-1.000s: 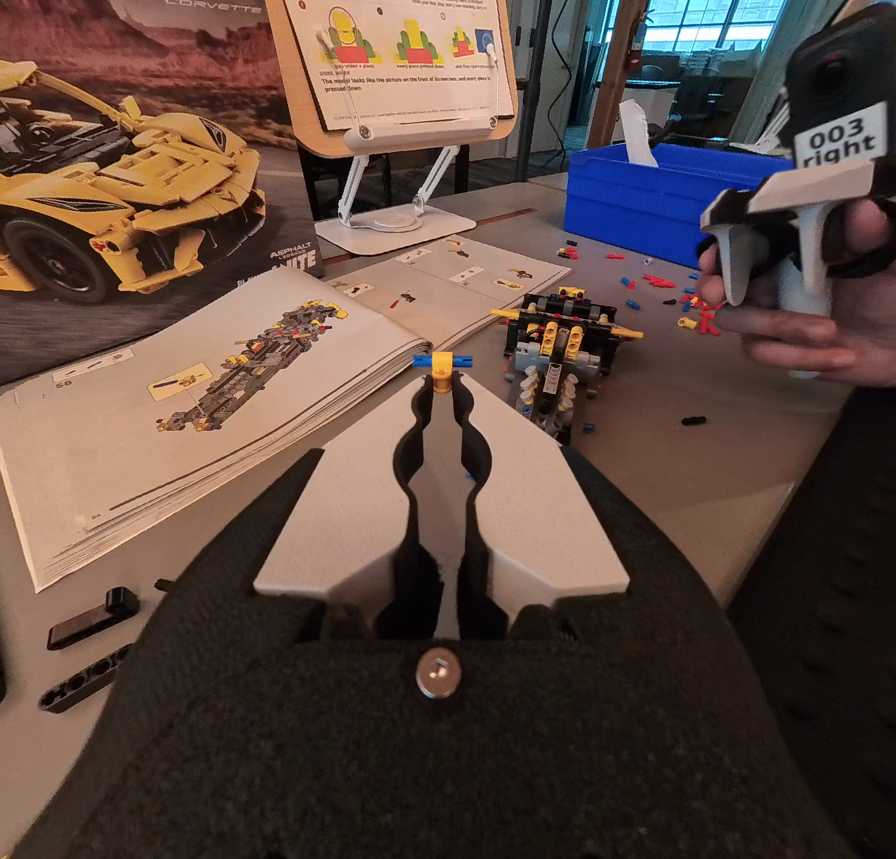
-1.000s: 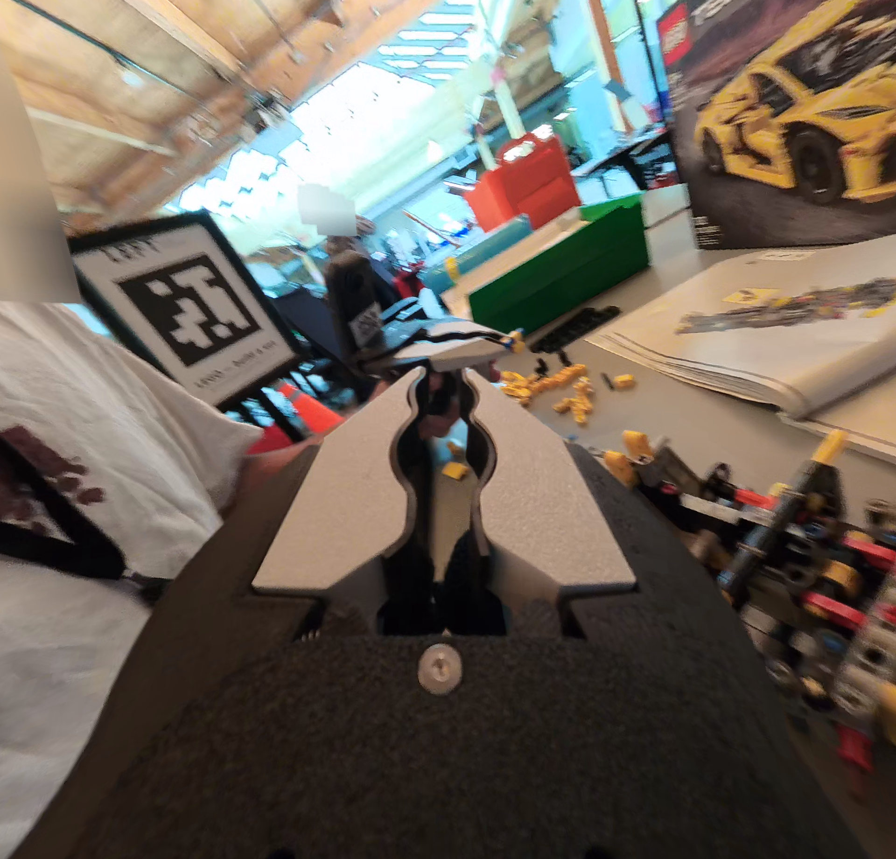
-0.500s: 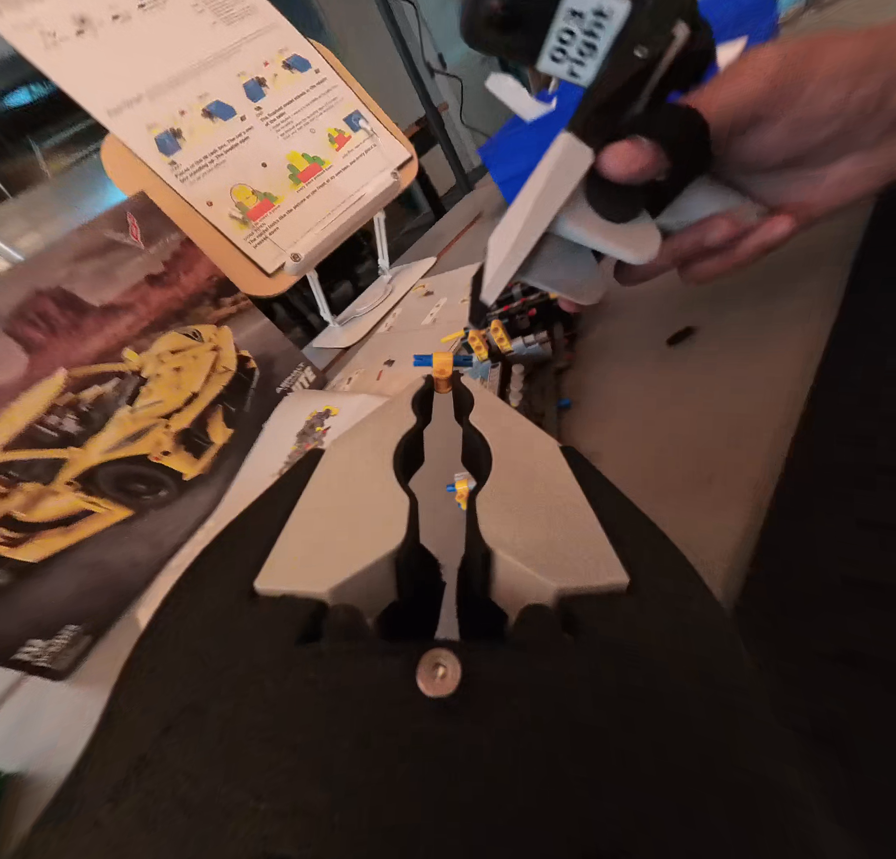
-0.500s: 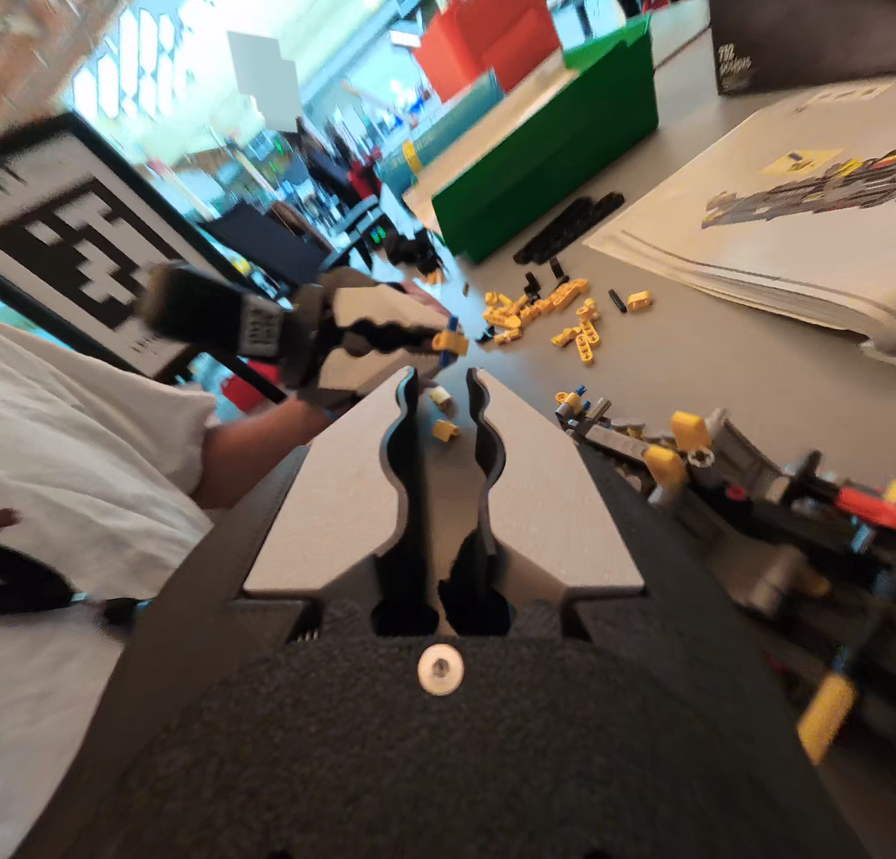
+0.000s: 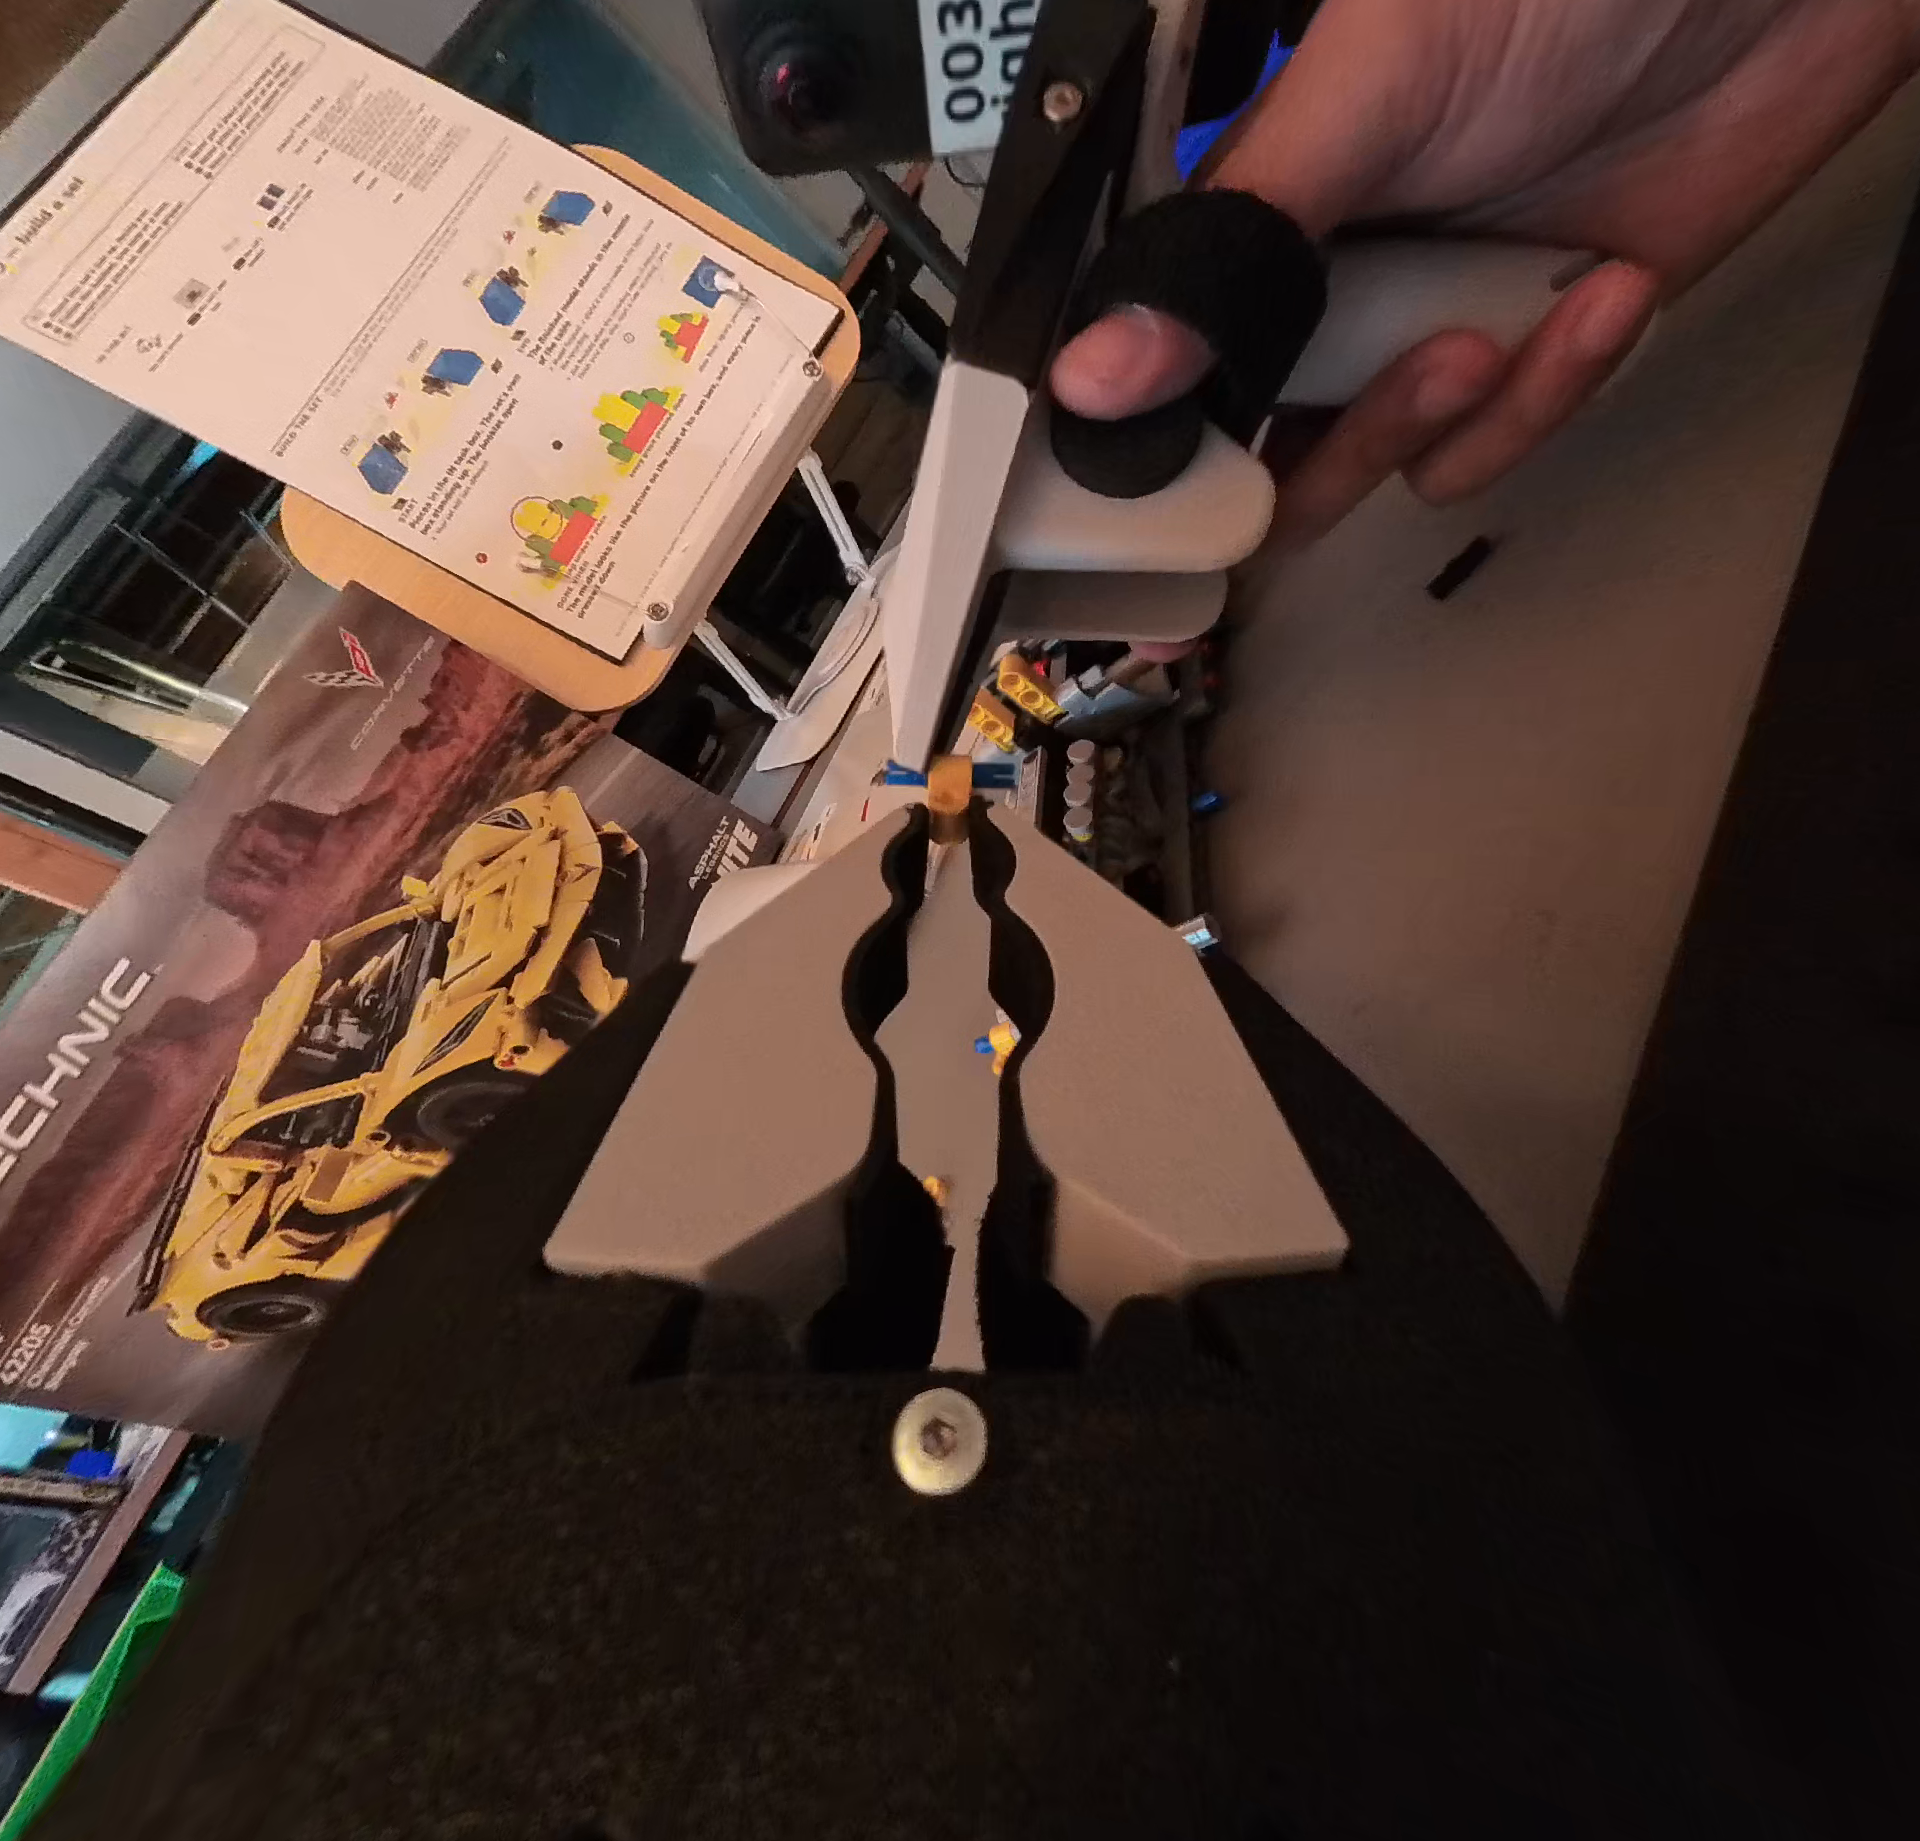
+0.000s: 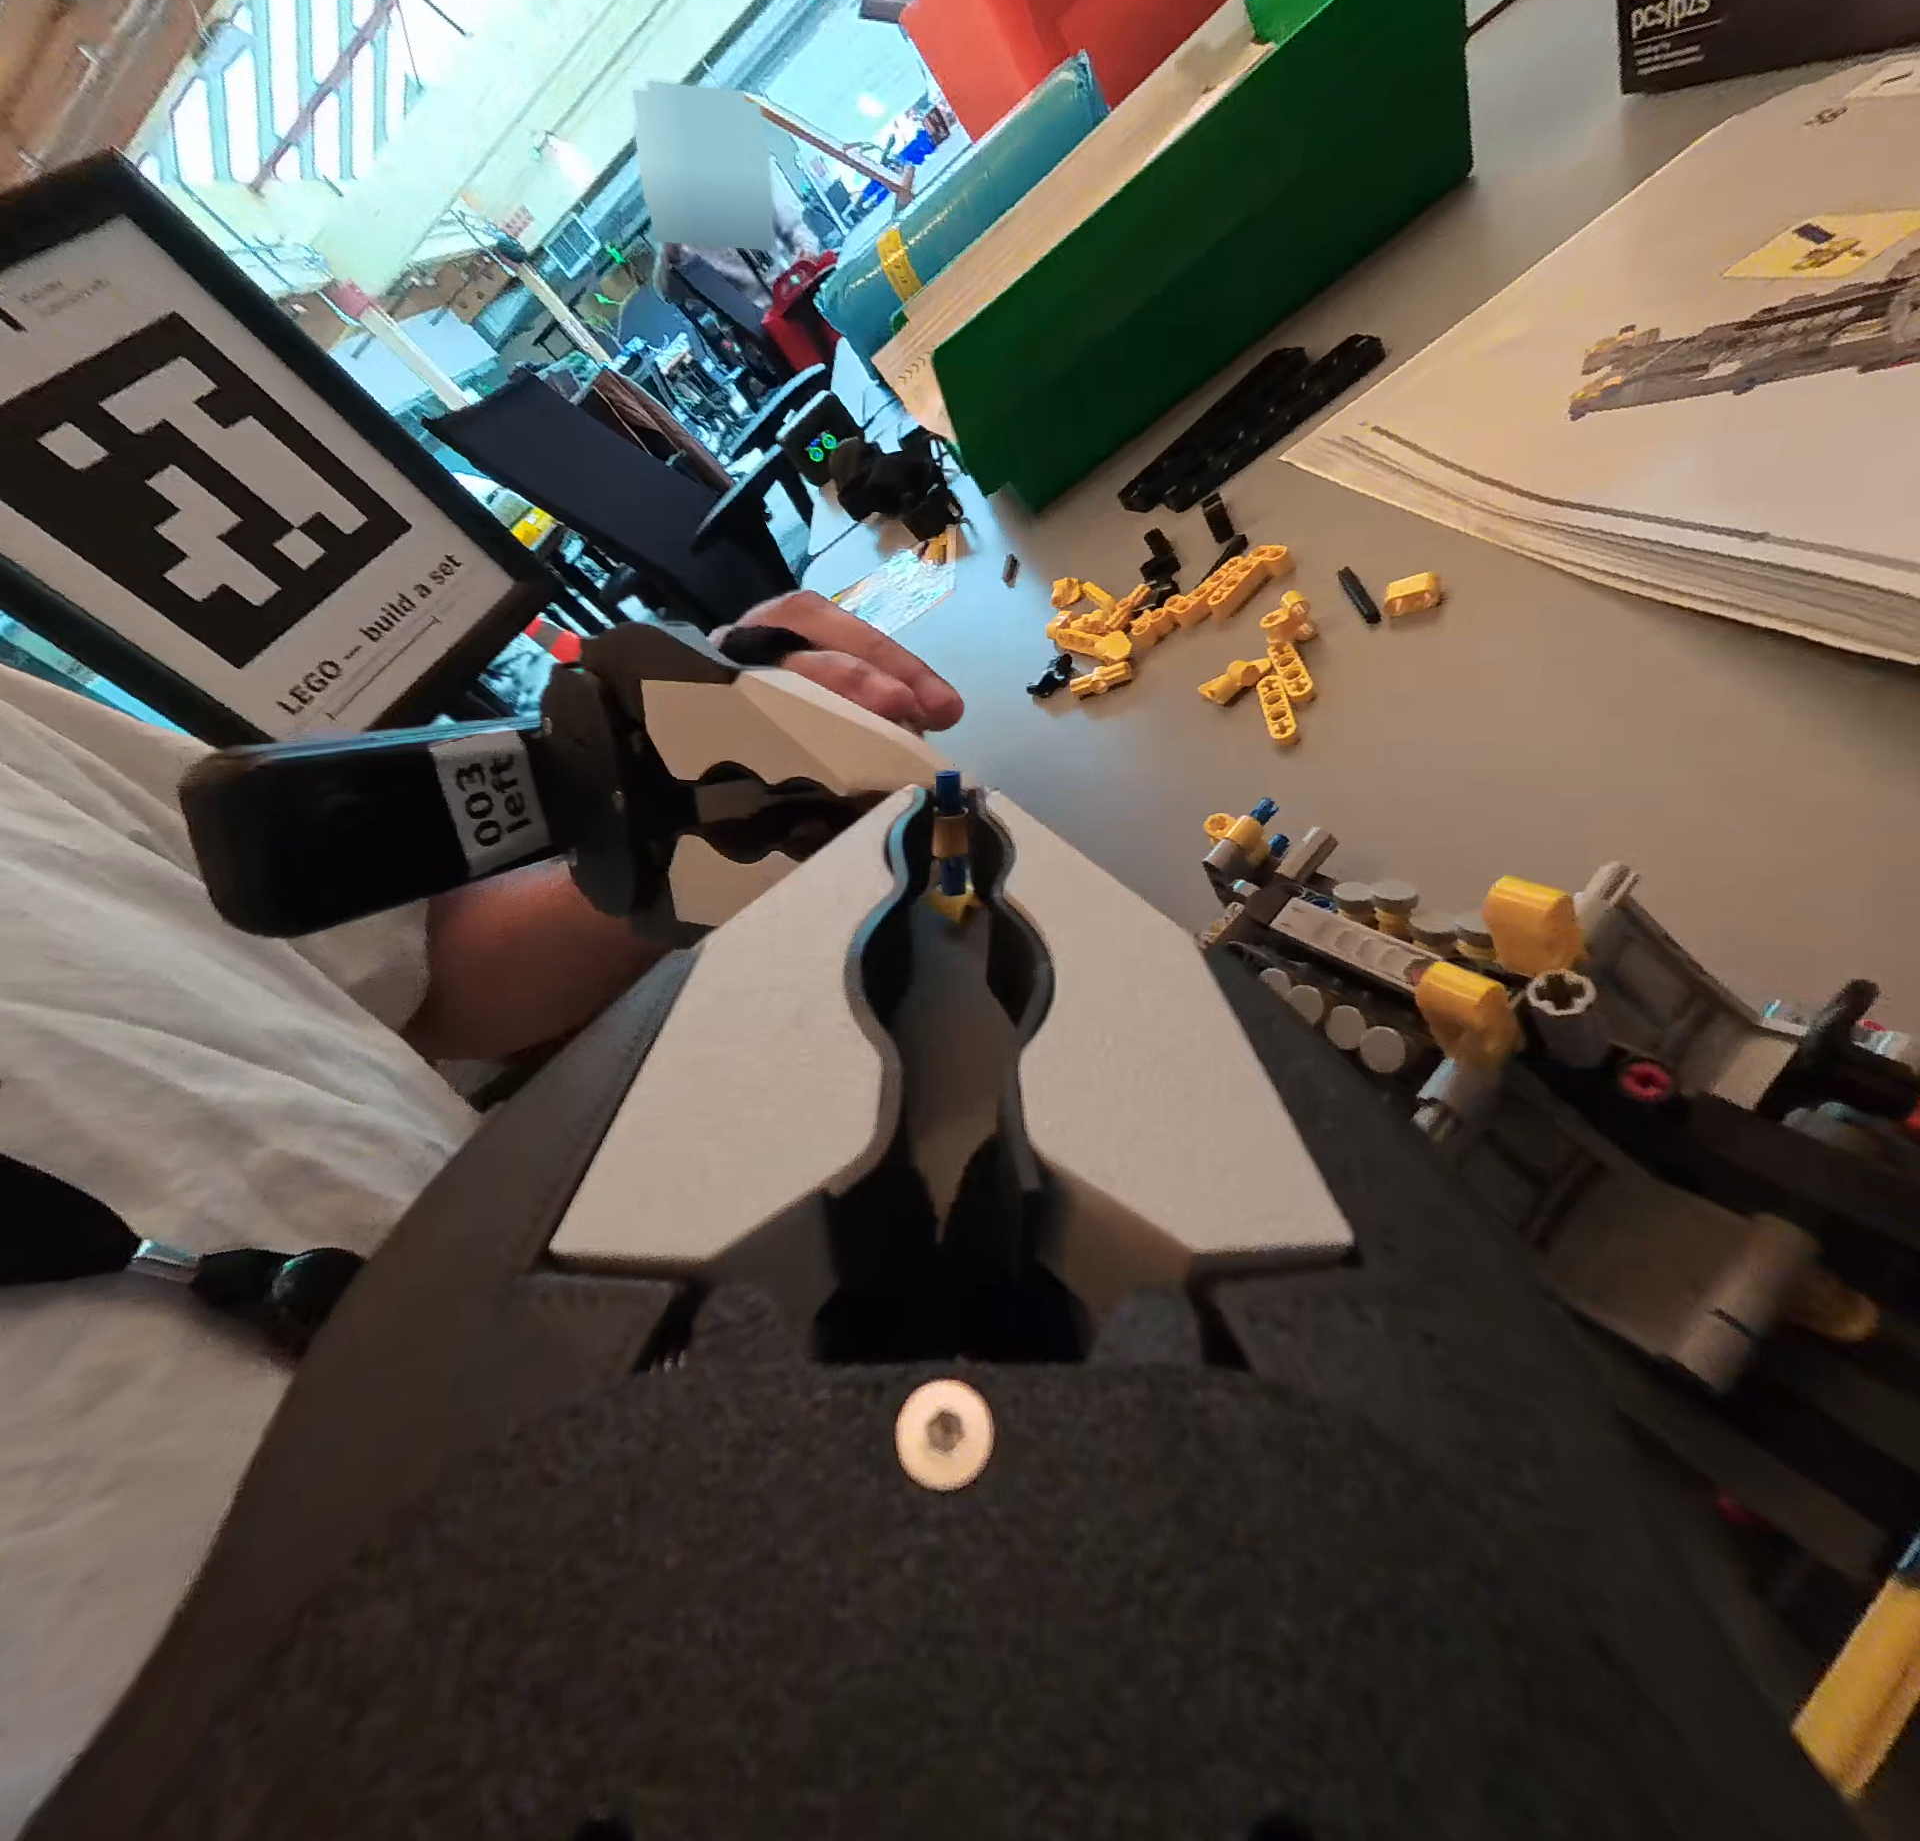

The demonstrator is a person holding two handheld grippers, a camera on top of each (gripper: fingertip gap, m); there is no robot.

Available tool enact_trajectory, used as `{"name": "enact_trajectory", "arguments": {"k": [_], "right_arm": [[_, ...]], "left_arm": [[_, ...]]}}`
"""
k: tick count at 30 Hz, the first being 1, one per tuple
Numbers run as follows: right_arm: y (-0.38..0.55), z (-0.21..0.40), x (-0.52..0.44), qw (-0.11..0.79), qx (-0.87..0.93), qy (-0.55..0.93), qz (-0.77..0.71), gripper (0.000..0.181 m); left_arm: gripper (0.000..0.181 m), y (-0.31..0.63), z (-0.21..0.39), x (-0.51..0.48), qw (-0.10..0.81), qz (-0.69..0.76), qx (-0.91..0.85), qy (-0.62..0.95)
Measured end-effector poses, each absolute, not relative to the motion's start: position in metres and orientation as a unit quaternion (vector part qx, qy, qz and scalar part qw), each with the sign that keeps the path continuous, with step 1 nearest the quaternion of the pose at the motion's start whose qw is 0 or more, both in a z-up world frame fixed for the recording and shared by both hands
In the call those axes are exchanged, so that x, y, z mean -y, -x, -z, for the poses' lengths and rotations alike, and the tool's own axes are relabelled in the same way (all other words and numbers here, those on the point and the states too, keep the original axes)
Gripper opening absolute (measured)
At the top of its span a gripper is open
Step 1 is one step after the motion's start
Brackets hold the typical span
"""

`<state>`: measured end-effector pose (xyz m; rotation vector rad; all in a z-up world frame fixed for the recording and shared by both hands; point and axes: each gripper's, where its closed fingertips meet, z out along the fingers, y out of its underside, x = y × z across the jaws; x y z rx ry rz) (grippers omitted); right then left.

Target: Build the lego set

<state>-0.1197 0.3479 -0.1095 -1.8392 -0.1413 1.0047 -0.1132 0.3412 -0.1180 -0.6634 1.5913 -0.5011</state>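
Observation:
My left gripper [image 5: 945, 827] is shut on a small yellow connector [image 5: 948, 792] that has a blue pin [image 5: 995, 773] through it, held above the table. My right gripper [image 6: 948, 817] has come in from above and its fingertips are shut on the blue pin [image 6: 945, 785] of the same piece. In the left wrist view one right finger [image 5: 935, 596] ends at the pin's left end. The partly built black, grey and yellow model [image 6: 1455, 960] lies on the table just right of both grippers; it also shows in the left wrist view [image 5: 1081, 711].
Loose yellow pieces [image 6: 1174, 617] and black beams [image 6: 1247, 420] lie by a green bin [image 6: 1195, 264]. The open instruction book [image 6: 1662, 420] is at the far right. The set's box [image 5: 312, 960] and a sheet on a stand [image 5: 468, 337] stand behind.
My right gripper swung over to the left one, opened wide, then closed on the blue pin. My left gripper tilted and kept its hold on the yellow connector.

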Motion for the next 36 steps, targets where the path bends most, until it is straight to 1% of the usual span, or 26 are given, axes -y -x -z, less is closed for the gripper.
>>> {"name": "enact_trajectory", "arguments": {"k": [5,10,14,17,19,21,25,27,29,34,36], "right_arm": [[0.119,0.109,-0.35,0.514,0.067,0.765,-0.382,0.005],[0.118,0.111,-0.347,0.515,0.086,0.769,-0.368,0.009],[0.117,0.116,-0.345,0.522,0.112,0.784,-0.317,0.007],[0.118,0.113,-0.343,0.53,0.115,0.78,-0.313,0.006],[0.112,0.108,-0.345,0.548,0.111,0.771,-0.303,0.006],[0.109,0.103,-0.344,0.562,0.11,0.763,-0.299,0.006],[0.112,0.092,-0.341,0.592,0.127,0.742,-0.287,0.006],[0.119,0.084,-0.339,0.612,0.148,0.724,-0.281,0.006],[0.123,0.085,-0.34,0.612,0.157,0.727,-0.269,0.006],[0.13,0.09,-0.342,0.613,0.182,0.736,-0.223,0.006],[0.13,0.092,-0.344,0.613,0.184,0.741,-0.206,0.006]], "left_arm": [[0.009,0.113,0.117,-0.344,0.621,0.22,-0.686,0.309],[0.008,0.112,0.118,-0.344,0.643,0.177,-0.692,0.275],[0.008,0.112,0.122,-0.342,0.646,0.158,-0.698,0.264],[0.009,0.111,0.117,-0.342,0.648,0.177,-0.686,0.28],[0.013,0.113,0.111,-0.344,0.646,0.212,-0.667,0.305],[0.016,0.115,0.107,-0.347,0.616,0.275,-0.653,0.345],[0.02,0.121,0.097,-0.343,0.474,0.478,-0.611,0.417],[0.022,0.125,0.091,-0.34,0.412,0.547,-0.591,0.427],[0.022,0.129,0.086,-0.336,0.39,0.575,-0.584,0.42],[0.02,0.125,0.097,-0.337,0.366,0.565,-0.591,0.444],[0.011,0.125,0.099,-0.336,0.351,0.571,-0.595,0.444]]}}
